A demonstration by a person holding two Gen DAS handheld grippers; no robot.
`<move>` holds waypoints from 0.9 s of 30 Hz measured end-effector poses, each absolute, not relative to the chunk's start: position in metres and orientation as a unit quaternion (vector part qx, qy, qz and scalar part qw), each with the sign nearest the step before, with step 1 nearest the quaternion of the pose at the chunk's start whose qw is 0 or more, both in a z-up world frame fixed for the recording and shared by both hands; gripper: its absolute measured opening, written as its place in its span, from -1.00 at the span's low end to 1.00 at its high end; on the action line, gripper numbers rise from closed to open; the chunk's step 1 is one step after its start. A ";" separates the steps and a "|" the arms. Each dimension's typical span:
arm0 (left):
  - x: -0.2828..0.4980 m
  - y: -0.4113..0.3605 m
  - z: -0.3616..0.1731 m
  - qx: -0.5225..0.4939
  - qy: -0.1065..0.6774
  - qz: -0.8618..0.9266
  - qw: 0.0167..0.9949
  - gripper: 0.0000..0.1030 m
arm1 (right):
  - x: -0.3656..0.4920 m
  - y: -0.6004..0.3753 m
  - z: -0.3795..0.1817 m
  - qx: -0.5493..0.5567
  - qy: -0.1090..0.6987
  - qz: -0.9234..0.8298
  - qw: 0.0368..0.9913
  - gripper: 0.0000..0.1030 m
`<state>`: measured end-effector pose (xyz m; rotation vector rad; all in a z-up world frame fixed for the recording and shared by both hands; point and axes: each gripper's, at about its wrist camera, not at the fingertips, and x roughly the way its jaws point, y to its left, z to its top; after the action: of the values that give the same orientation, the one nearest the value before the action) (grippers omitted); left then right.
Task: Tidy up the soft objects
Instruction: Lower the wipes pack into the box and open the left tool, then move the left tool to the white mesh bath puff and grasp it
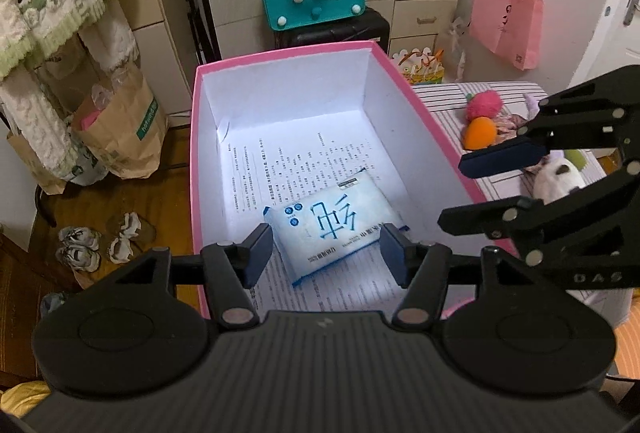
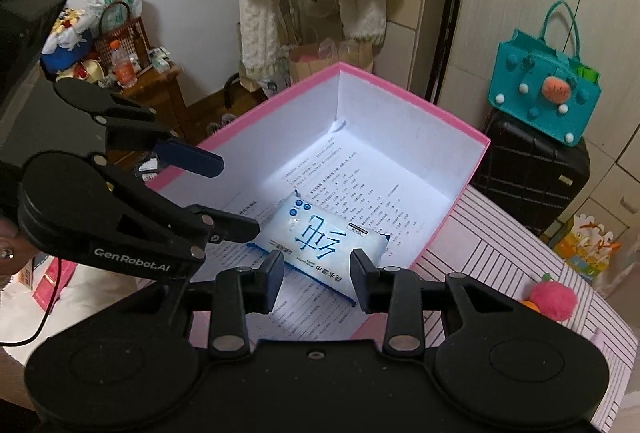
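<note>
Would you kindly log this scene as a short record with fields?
container: pink box, open top, printed paper on its floor
inside: wipes pack, lying flat
left tool: open, empty, above the pack
right tool: open, empty, above the pack
waiting outside: pink pompom, orange ball on the striped cloth

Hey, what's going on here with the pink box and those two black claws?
A person is sorting soft things into a pink box with two hand-held claws. A blue-and-white pack of wipes already lies flat on the printed sheet lining the box bottom. The left claw and right claw both hang open above the pack, holding nothing. A pink pom-pom, an orange ball and other soft toys still wait on the striped surface beside the box.
</note>
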<state>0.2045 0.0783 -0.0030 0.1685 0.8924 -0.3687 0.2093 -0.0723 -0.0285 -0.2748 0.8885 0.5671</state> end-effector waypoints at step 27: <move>0.096 0.032 0.046 0.131 0.379 -0.254 0.881 0.30 | 0.067 -0.157 0.015 -0.108 0.364 0.251 0.891 -0.09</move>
<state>0.0957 0.0319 0.0461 0.2720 0.7891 -0.5283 0.0671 -0.1568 0.0145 -0.2236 0.7555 0.5202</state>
